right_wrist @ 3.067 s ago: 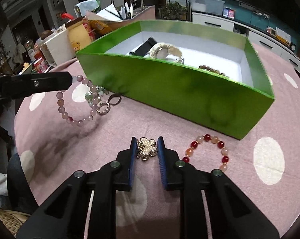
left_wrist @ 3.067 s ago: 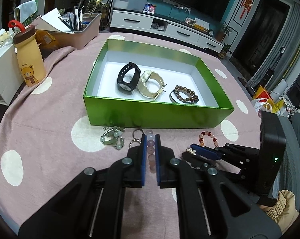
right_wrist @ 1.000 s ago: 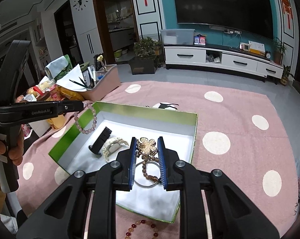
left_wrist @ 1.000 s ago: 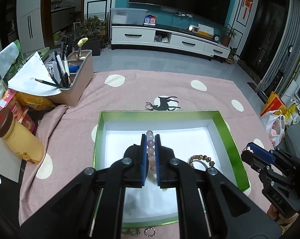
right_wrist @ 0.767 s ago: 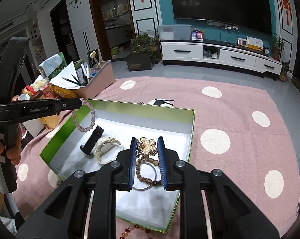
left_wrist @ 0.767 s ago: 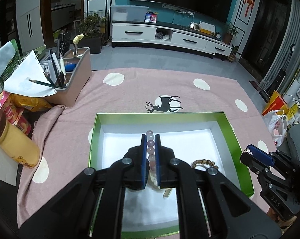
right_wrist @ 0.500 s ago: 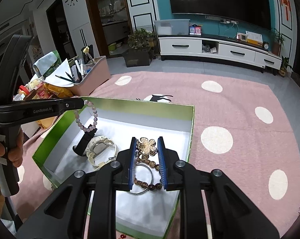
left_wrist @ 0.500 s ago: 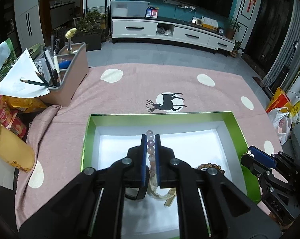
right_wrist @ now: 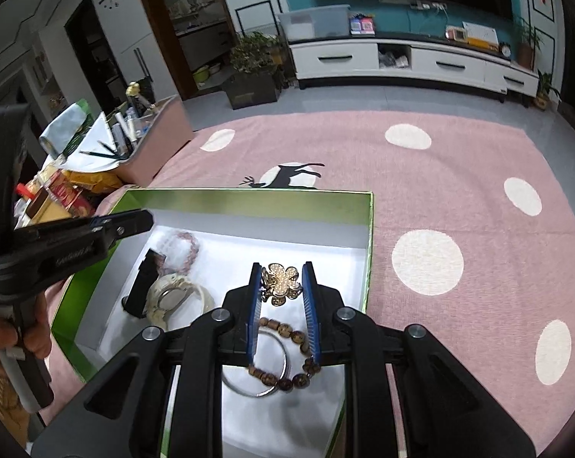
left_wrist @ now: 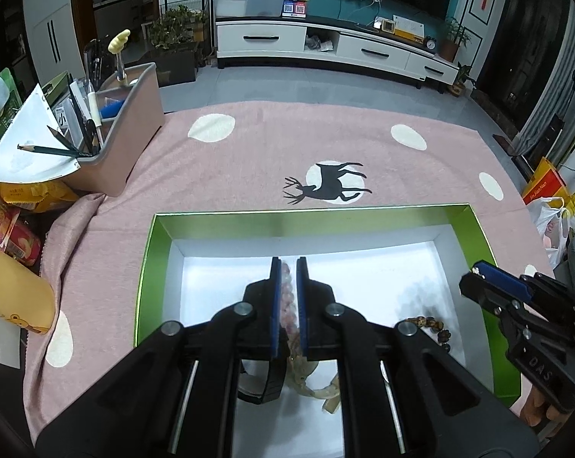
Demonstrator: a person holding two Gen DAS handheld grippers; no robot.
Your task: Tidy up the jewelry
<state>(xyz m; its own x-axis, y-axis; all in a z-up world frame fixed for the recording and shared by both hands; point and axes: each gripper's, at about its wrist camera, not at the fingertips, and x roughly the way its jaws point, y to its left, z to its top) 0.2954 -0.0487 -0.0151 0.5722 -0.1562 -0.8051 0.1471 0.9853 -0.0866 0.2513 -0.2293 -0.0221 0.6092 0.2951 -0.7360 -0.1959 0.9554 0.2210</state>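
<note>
A green box (left_wrist: 155, 259) with a white floor sits on the pink dotted cloth. My left gripper (left_wrist: 288, 267) hovers over its left part with the jaws slightly apart; the pink bead bracelet (right_wrist: 180, 250) lies blurred on the box floor beside a black watch (right_wrist: 142, 286) and a cream watch (right_wrist: 173, 299). It shows between my left fingers (left_wrist: 287, 301). My right gripper (right_wrist: 281, 271) is shut on a gold flower brooch (right_wrist: 281, 282) above the box's right part, over a brown bead bracelet (right_wrist: 287, 343) and a silver bangle (right_wrist: 249, 381).
A grey organiser (left_wrist: 127, 122) with pencils and paper stands at the back left. Snack packs (left_wrist: 8, 225) and a yellow bottle (left_wrist: 16, 297) sit at the left edge. The cloth (right_wrist: 440, 198) has white dots and a deer print.
My left gripper has let go of the pink bead bracelet, which dropped into the box. Both grippers moved lower over the box. The brooch stays in my right gripper.
</note>
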